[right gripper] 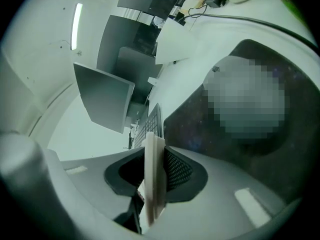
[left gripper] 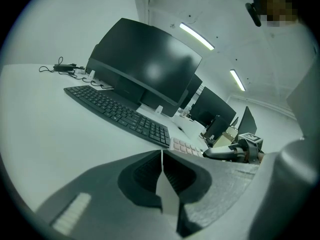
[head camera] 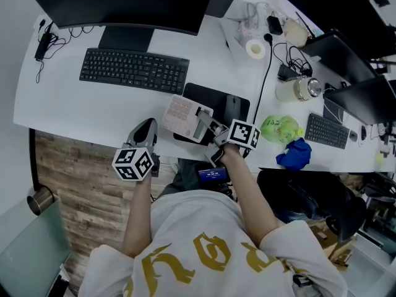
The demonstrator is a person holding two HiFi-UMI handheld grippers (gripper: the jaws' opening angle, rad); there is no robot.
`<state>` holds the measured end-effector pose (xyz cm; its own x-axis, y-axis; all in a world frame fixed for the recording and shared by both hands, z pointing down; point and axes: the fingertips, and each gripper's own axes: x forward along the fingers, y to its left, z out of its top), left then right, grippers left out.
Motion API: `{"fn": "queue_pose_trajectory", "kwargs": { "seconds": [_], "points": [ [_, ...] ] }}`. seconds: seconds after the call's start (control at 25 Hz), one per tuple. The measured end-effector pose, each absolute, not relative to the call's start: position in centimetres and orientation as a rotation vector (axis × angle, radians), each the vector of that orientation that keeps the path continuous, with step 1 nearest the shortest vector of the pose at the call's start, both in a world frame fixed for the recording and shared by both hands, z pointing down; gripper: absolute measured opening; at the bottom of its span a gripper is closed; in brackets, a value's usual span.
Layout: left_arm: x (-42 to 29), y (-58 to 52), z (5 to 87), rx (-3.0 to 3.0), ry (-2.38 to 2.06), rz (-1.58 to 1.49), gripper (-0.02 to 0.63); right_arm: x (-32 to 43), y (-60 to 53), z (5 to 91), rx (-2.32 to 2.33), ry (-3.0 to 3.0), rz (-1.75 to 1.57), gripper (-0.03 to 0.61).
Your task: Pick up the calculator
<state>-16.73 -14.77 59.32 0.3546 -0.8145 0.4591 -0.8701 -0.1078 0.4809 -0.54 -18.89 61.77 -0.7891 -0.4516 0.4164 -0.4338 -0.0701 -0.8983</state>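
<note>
1. Left gripper (left gripper: 161, 159) hangs at the desk's (head camera: 74, 110) front edge, jaws pressed together, nothing between them.
2. Right gripper (right gripper: 155, 176) is clamped hard on the calculator (right gripper: 151, 149), pinching its right edge so the slab shows edge-on between both pads.
3. From the head view, the calculator (head camera: 181, 115) sits at the front of the desk, overlapping the left edge of the black mouse pad (head camera: 213, 99).
4. Further back, the black keyboard (head camera: 133, 70) lies in front of the monitor (head camera: 124, 2).

Office: white desk (head camera: 62, 107) w/ big monitor (head camera: 124, 2), kbd (head camera: 133, 70), plus 2nd kbd (head camera: 327, 130) & screens (head camera: 366, 98) alongside.
</note>
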Motion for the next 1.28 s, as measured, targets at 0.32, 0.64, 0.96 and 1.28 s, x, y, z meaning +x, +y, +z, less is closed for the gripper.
{"fn": "queue_pose_trajectory", "kwargs": {
  "seconds": [0.32, 0.64, 0.96, 1.28],
  "points": [
    [-15.5, -15.1, 57.3, 1.985, -1.457, 0.051, 0.009, 0.9, -18.6, 59.0, -1.002, 2.047, -1.989, 0.112],
    [-13.7, -15.4, 54.4, 2.066, -1.449, 0.008, 0.009, 2.9, -18.3, 55.9, -0.989, 2.009, -1.905, 0.112],
    [-12.1, -14.2, 51.5, 2.128, -1.455, -0.007, 0.009, 4.2, -17.0, 53.8, -0.961, 1.977, -1.870, 0.112],
    [-12.1, -12.5, 49.3, 2.175, -1.489, -0.005, 0.009, 4.9, -16.0, 51.7, -0.930, 1.951, -1.815, 0.112]
  ]
}}
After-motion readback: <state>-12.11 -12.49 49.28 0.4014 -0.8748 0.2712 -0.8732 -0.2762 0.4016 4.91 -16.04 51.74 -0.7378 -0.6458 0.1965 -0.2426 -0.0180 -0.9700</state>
